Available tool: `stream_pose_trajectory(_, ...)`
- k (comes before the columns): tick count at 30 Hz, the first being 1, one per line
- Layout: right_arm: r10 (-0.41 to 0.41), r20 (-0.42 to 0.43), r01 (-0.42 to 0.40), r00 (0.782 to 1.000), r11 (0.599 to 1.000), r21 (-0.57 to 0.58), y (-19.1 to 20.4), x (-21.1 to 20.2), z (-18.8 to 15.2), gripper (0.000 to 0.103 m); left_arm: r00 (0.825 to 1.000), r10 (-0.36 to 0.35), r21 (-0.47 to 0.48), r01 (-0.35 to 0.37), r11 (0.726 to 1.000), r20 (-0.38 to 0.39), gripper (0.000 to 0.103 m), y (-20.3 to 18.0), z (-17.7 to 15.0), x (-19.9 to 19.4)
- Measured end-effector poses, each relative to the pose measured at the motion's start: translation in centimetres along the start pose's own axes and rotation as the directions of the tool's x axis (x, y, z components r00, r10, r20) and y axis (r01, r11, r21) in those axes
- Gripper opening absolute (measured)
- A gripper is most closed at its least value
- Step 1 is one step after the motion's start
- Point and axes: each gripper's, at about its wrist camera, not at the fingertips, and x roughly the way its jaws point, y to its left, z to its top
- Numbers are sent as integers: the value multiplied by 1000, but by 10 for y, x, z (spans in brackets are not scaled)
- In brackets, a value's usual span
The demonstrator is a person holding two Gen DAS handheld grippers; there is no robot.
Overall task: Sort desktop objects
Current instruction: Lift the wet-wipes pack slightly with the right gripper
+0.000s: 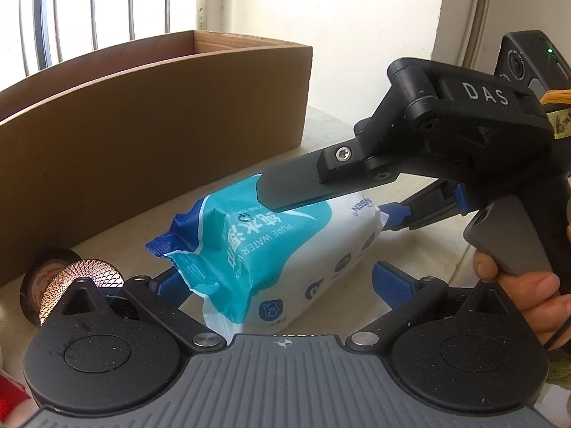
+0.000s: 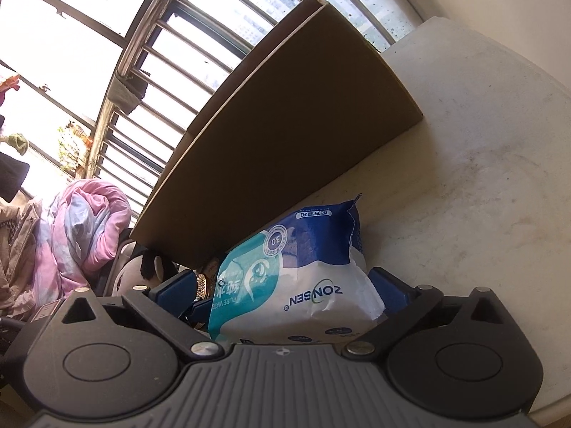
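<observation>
A blue, teal and white pack of wet wipes (image 1: 278,249) lies on the pale tabletop (image 1: 421,249), close beside a brown cardboard box (image 1: 142,142). My left gripper (image 1: 282,281) straddles the pack with its blue fingers (image 1: 392,281) spread wide, and a small gap shows at the right finger. My right gripper (image 1: 326,201) reaches in from the right, its upper finger lying along the top of the pack. In the right wrist view the pack (image 2: 303,285) sits between the right gripper's (image 2: 282,285) wide-spread fingers, with space on the left side.
A copper-coloured tape roll (image 1: 71,278) stands left of the pack against the box (image 2: 285,125). A person's hand (image 1: 528,296) grips the right handle. Barred windows rise behind the box. Pink bedding (image 2: 82,232) lies beyond the table's left end. Bare tabletop (image 2: 481,178) stretches to the right.
</observation>
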Motion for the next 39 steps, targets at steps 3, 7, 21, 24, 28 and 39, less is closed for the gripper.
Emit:
stream_pose_trajectory(3, -6, 12, 6, 1000, 1000, -20, 2, -1, -3, 103, 1000, 10, -6, -10, 1000, -5, 103, 0, -1, 1)
stream_pose_trajectory(7, -6, 19, 6, 1000, 1000, -13, 2, -1, -4, 103, 1000, -8, -13, 8, 1000, 15, 103, 4, -2, -1)
stream_pose_trajectory(21, -3, 56, 7, 998, 997, -71, 5, -1, -13, 103, 999, 21, -19, -20, 1000, 25, 103, 12, -12, -11)
stream_pose_trajectory(24, -1, 59, 5, 998, 998, -63, 4, -2, -13, 103, 1000, 3, -11, -3, 1000, 7, 103, 15, -11, -11)
stream_pose_trajectory(28, -15, 44, 17, 999, 998, -68, 2, -5, -12, 94, 1000, -19, -21, 19, 1000, -12, 102, 16, -8, -13)
stream_pose_trajectory(39, -25, 55, 29, 998, 997, -70, -3, -10, -15, 82, 999, -6, -23, 6, 1000, -32, 87, 12, -10, -19)
